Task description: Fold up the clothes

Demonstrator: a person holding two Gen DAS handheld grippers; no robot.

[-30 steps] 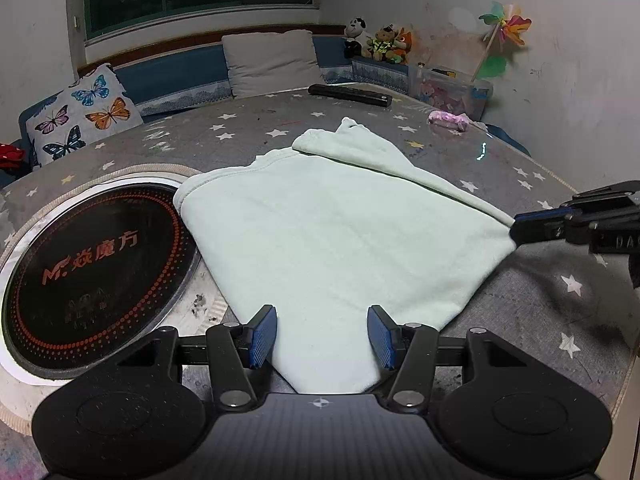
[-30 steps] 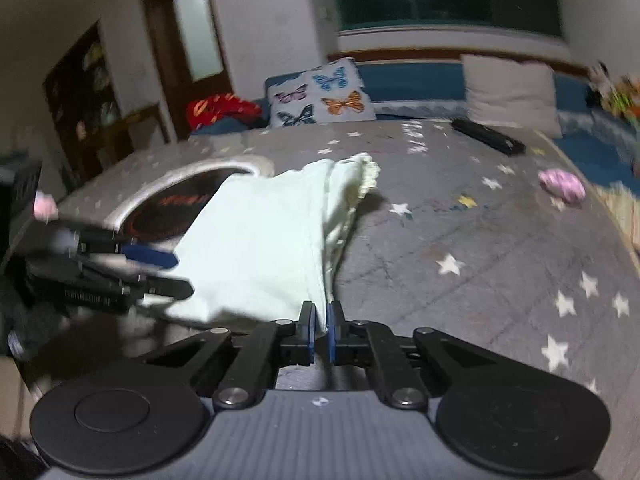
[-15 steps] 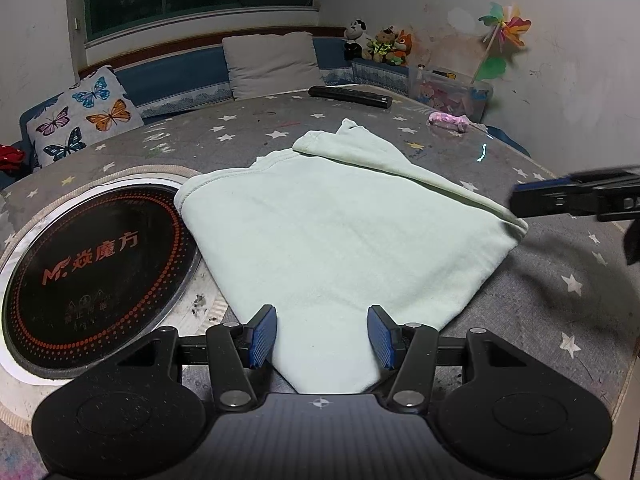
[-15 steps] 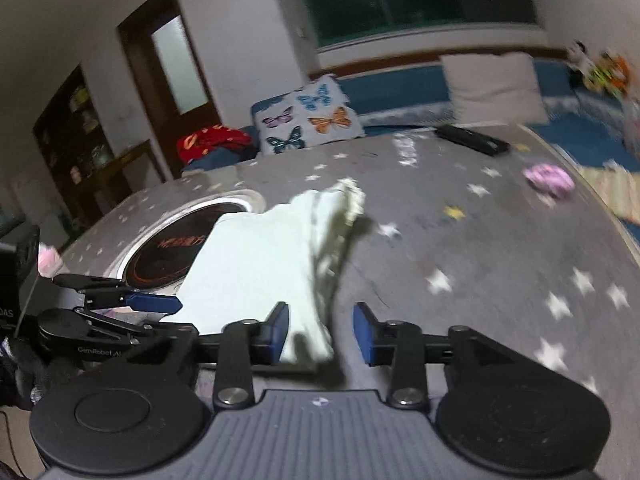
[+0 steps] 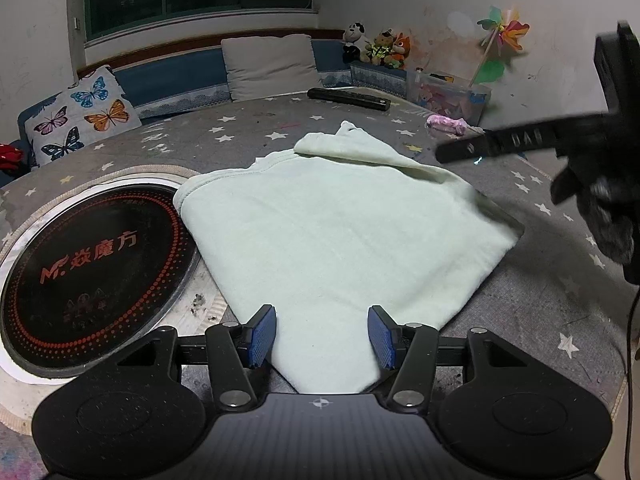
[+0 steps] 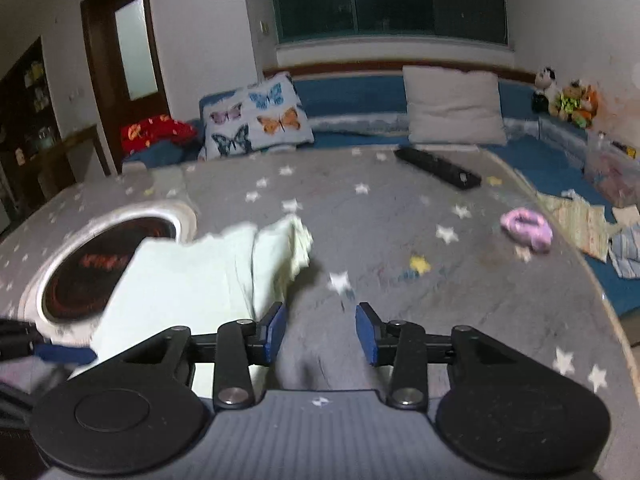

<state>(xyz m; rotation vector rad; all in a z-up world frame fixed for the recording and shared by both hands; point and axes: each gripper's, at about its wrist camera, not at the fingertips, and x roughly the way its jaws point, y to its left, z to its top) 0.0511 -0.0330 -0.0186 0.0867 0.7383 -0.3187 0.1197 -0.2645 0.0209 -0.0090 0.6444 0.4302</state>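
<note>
Pale green cloth [image 5: 332, 240] lies folded on the starry counter [image 5: 532, 312]; your left tongs [image 5: 322, 336] straddle its near corner, open, gripping nothing. Beyond, your right tongs [image 6: 320, 330] are opening, seemingly empty, clear of its edge.

A round table [image 5: 248, 152] covered in grey star-print cloth carries a folded pale green garment [image 5: 332, 240] beside its inset black cooktop [image 5: 88, 268]. Farther back lie a black remote [image 5: 348, 98] and a pink bundle [image 5: 446, 124].
</note>
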